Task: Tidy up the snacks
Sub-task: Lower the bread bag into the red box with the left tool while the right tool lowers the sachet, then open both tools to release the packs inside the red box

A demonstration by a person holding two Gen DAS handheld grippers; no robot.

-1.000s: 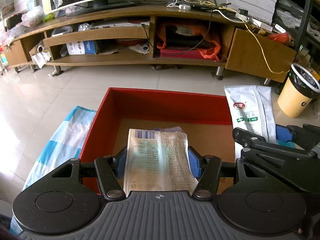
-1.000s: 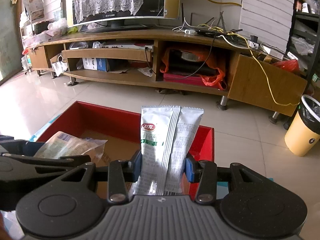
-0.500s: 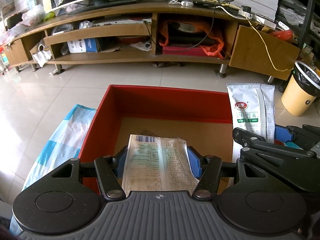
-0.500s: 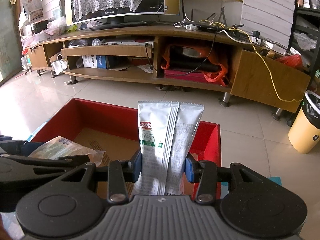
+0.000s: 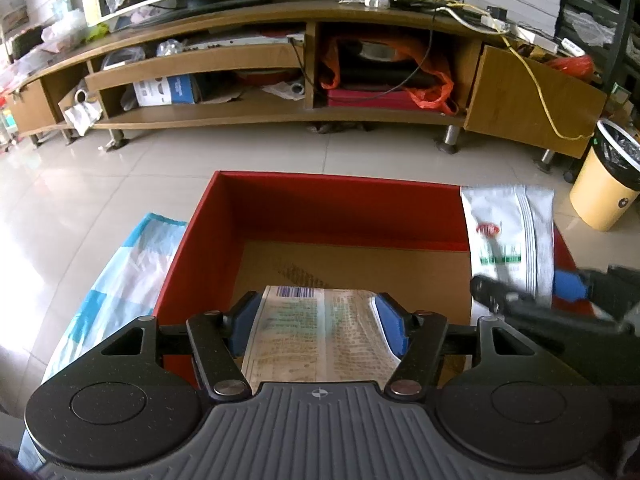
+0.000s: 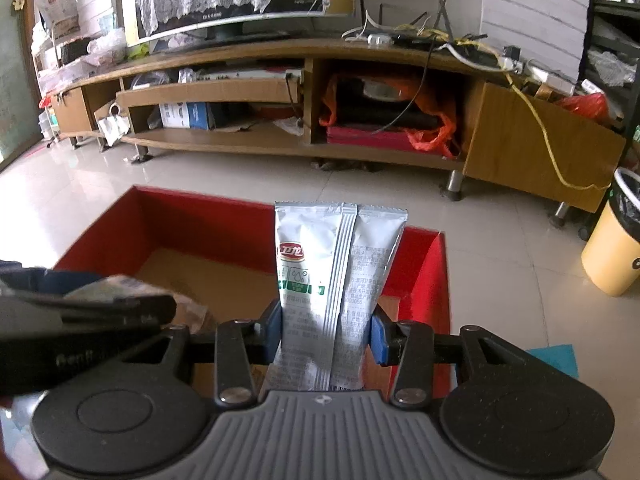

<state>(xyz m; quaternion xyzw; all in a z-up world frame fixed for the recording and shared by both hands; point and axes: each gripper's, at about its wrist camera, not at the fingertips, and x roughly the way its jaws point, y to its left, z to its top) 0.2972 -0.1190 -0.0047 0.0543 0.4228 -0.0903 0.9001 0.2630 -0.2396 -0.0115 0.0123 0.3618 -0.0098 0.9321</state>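
Note:
My left gripper [image 5: 318,320] is shut on a beige printed snack packet [image 5: 316,340] and holds it low over the near part of the red box [image 5: 340,208], whose brown floor is bare. My right gripper [image 6: 326,330] is shut on a white snack packet [image 6: 320,264] with a red logo and green print, held upright over the box's right side [image 6: 428,276]. The white packet also shows at the right in the left wrist view [image 5: 508,240]. The left gripper and its packet show at the left in the right wrist view [image 6: 100,304].
A blue and white checked bag [image 5: 120,272] lies on the tiled floor left of the box. A long wooden TV stand [image 5: 280,60] runs across the back. A yellow waste bin [image 5: 604,184] stands at the right. A teal sheet [image 6: 556,360] lies right of the box.
Both grippers have come lower and further over the red box with their packets. The beige packet now sits deeper inside the box's near edge.

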